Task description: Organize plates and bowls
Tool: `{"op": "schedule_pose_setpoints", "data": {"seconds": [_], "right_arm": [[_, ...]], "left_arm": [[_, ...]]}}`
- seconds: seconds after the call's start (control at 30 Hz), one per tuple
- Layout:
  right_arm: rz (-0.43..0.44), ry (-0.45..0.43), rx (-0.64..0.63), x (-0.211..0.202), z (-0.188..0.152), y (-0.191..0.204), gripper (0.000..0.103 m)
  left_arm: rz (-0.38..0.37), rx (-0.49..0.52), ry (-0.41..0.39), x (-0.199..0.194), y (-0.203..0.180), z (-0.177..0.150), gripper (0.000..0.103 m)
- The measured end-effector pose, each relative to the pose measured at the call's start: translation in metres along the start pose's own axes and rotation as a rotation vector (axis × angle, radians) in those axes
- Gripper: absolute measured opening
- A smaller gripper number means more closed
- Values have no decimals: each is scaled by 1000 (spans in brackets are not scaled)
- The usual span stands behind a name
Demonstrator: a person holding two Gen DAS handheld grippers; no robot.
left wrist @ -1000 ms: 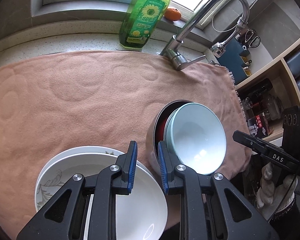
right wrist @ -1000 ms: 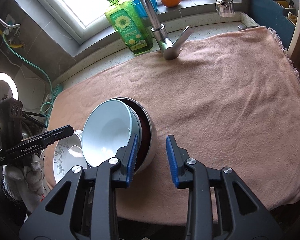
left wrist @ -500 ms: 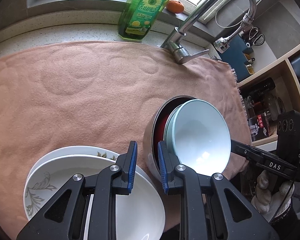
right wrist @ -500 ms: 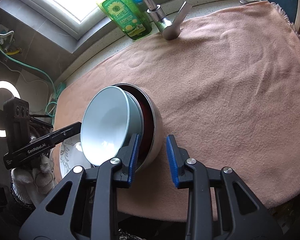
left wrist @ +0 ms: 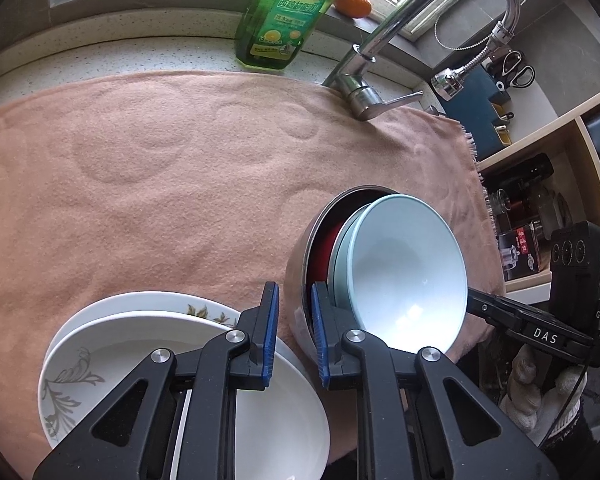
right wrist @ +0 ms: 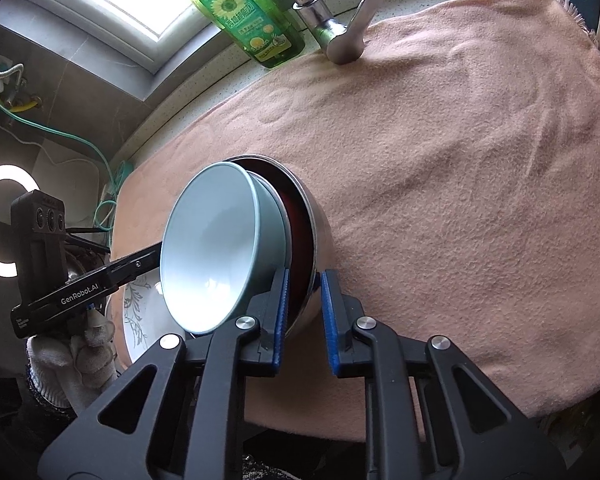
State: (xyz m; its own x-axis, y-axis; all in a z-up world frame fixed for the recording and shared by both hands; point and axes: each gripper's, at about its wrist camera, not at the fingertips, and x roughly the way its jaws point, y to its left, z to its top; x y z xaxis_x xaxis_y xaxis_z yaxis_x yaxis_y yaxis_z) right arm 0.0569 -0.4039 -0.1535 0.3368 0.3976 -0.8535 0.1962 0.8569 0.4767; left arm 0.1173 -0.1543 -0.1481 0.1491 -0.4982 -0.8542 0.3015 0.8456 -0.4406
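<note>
Steel bowl [right wrist: 320,240] rim pinched by closing right gripper [right wrist: 303,320] jaws, lower centre; left gripper [left wrist: 294,330] jaws closing on same rim.

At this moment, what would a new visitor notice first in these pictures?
First, the pale blue bowl, nested tilted in a metal bowl on the pink towel; both grippers close on the metal rim, the right gripper and the left gripper. Then the green soap bottle beside the faucet, and white plates near the left.
</note>
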Motion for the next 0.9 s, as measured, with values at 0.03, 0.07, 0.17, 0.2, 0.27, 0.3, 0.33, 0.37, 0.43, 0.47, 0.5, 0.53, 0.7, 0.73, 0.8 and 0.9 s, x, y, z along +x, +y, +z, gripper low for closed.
{"op": "schedule_pose_setpoints", "data": {"seconds": [0.03, 0.07, 0.17, 0.2, 0.27, 0.3, 0.33, 0.37, 0.43, 0.47, 0.5, 0.53, 0.7, 0.73, 0.8, 0.9], "right_arm": [[-5, 2, -2, 1, 0, 1, 16], [-7, 3, -2, 1, 1, 1, 16], [-11, 9, -6, 2, 2, 2, 16], [-14, 11, -13, 2, 2, 3, 16], [-25, 18, -24, 3, 3, 4, 15], [-27, 20, -29, 3, 3, 4, 15], [-27, 22, -32, 3, 3, 3, 15], [-25, 24, -34, 4, 4, 3, 15], [-24, 28, -35, 4, 4, 2, 15], [-24, 30, -35, 4, 5, 2, 15], [-27, 31, -36, 4, 5, 3, 15], [-30, 32, -39, 4, 6, 3, 15], [-38, 25, -52, 3, 8, 6, 13], [-38, 24, -52, 2, 8, 6, 13], [-43, 25, -59, 2, 9, 7, 13], [-58, 23, -71, 3, 9, 8, 13]], "left_arm": [[1, 4, 4, 1, -1, 0, 14], [4, 8, 8, 3, -1, 0, 13], [0, 10, 25, 8, -2, 0, 11], [-2, 11, 27, 8, -2, 0, 11], [2, 17, 27, 9, -3, 0, 11], [4, 20, 26, 9, -4, 0, 11], [4, 22, 26, 10, -4, 1, 11], [6, 23, 26, 10, -5, 1, 11], [14, 33, 26, 10, -7, 1, 11], [19, 39, 25, 10, -7, 1, 11], [23, 45, 23, 10, -9, 1, 11], [29, 52, 22, 10, -10, 1, 11], [31, 57, 7, 9, -12, 4, 10], [30, 56, 3, 8, -12, 5, 10], [34, 64, -2, 8, -13, 6, 10], [41, 77, -6, 8, -15, 7, 10]]}}
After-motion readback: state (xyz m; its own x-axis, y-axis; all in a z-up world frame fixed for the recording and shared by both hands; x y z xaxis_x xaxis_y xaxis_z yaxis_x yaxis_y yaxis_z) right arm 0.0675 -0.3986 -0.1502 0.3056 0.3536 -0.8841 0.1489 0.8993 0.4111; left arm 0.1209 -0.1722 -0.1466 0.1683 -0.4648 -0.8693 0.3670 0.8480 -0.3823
